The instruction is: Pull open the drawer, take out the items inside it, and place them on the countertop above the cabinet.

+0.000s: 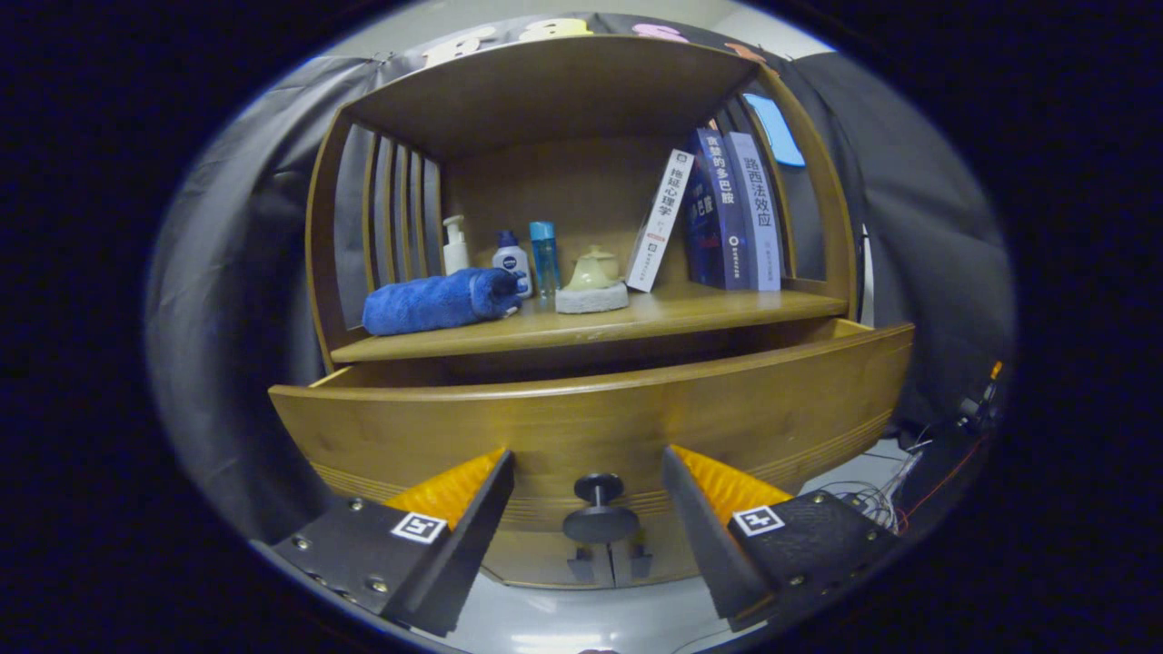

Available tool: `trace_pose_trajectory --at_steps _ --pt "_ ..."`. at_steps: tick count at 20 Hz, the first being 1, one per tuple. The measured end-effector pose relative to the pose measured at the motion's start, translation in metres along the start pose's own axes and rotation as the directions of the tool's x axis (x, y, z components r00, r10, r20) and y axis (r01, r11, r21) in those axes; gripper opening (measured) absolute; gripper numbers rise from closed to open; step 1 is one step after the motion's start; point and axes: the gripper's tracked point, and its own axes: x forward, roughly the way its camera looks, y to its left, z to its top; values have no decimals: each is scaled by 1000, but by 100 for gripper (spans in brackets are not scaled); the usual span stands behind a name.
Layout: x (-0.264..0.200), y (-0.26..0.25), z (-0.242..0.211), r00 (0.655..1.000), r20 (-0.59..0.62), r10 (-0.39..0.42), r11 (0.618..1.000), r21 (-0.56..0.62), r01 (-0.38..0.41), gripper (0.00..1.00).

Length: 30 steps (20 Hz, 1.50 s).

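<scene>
1. The gripper (pixel 589 495) stands open, its fingers spread wide on either side of the drawer knob (pixel 599 511), touching nothing.
2. The drawer (pixel 591 427) is already pulled part-way out below the countertop (pixel 690 313); its inside is hidden behind the front panel, so the items cannot be seen.
3. Risk: reaching in blind, the fingers could strike the front panel or the countertop's edge.
4. Risk: the countertop is crowded with a rolled blue towel (pixel 436 302), bottles (pixel 513 259), a small teapot (pixel 592 271) and leaning books (pixel 718 213); a careless placement could topple them.
</scene>
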Motion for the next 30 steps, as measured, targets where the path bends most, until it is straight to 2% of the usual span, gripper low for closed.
trace_pose_trajectory --at_steps 5,10,18,20,23,30 --pt "16 1 5 1000 -15 7 1000 21 -7 99" --pt "24 -1 2 1000 -4 -1 996 -86 1 99" --pt "32 0 5 998 -5 67 996 -61 -68 99" --pt "36 0 6 999 11 49 996 -81 -48 99" --pt "40 -1 3 1000 22 -19 993 -117 22 99" --pt "56 5 2 999 33 -33 992 -118 37 99"
